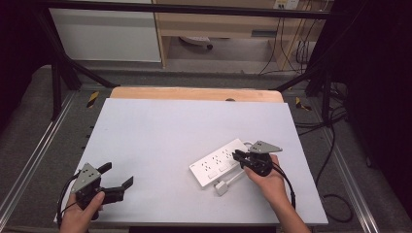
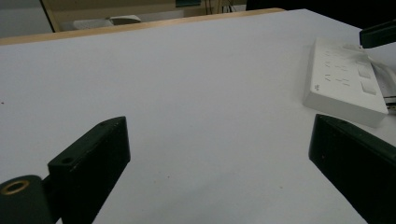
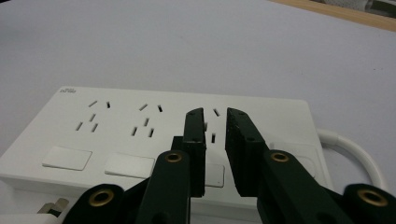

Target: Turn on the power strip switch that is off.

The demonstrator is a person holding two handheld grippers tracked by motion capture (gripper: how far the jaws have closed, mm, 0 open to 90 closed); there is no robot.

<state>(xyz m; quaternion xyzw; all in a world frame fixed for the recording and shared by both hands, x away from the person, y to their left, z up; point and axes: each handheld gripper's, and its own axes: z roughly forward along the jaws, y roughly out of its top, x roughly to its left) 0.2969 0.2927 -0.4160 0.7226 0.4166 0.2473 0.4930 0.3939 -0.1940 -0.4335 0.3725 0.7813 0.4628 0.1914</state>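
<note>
Power strip (image 1: pixel 217 163) is lying white on the grey table (image 1: pixel 160 131), right of center — right gripper (image 3: pixel 215 122) is hovering over its sockets, jaws nearly together, gripping nothing. Left gripper (image 1: pixel 118 175) is sitting wide open near the front-left corner, well apart.

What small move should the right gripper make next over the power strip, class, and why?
Probably ease the right gripper down onto the white power strip. Its jaws stand nearly closed just above the strip's sockets, holding nothing, while the left gripper waits wide open, well off to the side.
</note>
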